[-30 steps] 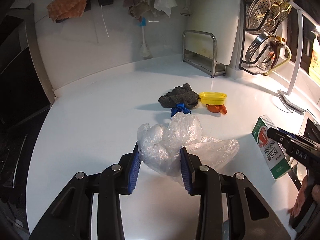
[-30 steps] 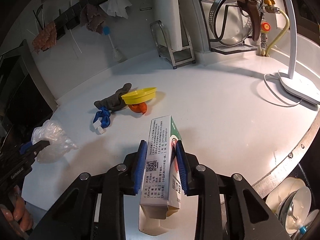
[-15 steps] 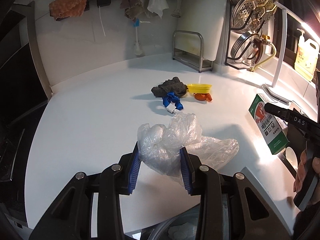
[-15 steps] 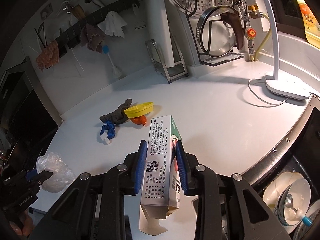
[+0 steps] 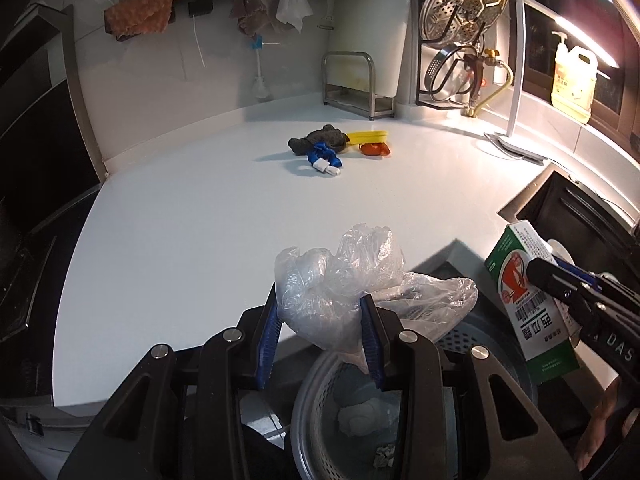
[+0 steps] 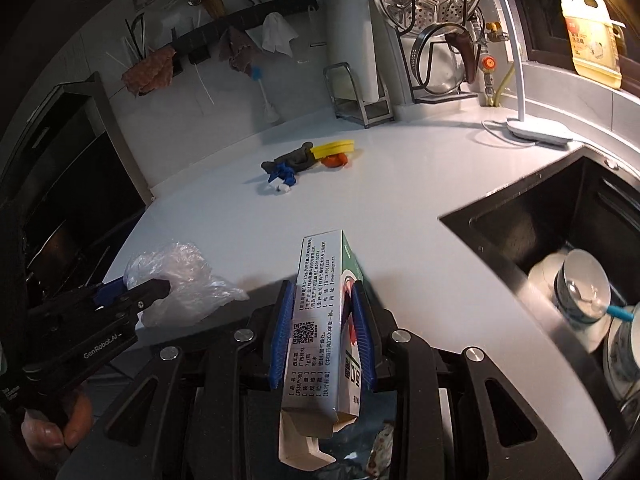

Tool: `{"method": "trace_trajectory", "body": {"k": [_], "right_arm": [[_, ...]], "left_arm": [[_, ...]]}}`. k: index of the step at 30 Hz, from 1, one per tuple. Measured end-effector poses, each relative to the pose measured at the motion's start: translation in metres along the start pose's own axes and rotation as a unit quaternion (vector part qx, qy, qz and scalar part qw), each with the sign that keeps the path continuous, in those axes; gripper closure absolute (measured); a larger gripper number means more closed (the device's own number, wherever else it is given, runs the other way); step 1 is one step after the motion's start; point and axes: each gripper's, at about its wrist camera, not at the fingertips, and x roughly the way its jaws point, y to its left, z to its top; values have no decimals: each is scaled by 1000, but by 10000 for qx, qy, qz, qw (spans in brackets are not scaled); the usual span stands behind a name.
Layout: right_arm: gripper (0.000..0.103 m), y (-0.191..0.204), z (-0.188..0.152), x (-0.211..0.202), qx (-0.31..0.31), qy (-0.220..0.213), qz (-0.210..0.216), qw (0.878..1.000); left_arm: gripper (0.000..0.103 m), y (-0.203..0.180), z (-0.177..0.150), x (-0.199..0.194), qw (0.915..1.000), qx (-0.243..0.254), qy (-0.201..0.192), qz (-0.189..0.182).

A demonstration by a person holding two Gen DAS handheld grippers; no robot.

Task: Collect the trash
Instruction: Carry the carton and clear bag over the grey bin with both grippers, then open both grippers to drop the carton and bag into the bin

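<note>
Counter: white worktop [image 5: 192,216], leftover litter far back.
Bin: perforated grey basket [image 5: 320,404] below the left gripper.
Left gripper [image 5: 322,334]: clamped on crumpled clear plastic bag [image 5: 344,280].
Right gripper [image 6: 322,330]: clamped on green-white cardboard box [image 6: 316,320].

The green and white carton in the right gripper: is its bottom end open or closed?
Open. In the right wrist view the carton shows its lower end flap hanging loose below the right gripper, whose pads clamp its sides.

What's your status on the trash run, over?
Left gripper shut on plastic bag, above bin. Right gripper shut on carton. Nothing blocking.
</note>
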Motion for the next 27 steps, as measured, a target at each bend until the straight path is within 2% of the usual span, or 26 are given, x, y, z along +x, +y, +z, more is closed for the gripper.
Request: {"method": "trace_trajectory", "body": {"k": [6, 12, 19, 27], "right_arm": [[74, 14, -56, -8, 167, 257, -95, 9995], [75, 17, -88, -11, 345, 359, -55, 9987], [74, 20, -106, -12, 330, 506, -134, 9981], [74, 19, -107, -12, 377, 501, -154, 9979]], "left_arm": [[67, -9, -36, -11, 9996, 262, 88, -29], [67, -9, -61, -8, 9989, 237, 356, -195], [67, -10, -84, 2, 9972, 197, 644, -341], [63, -8, -88, 1, 9969, 206, 677, -340]]}}
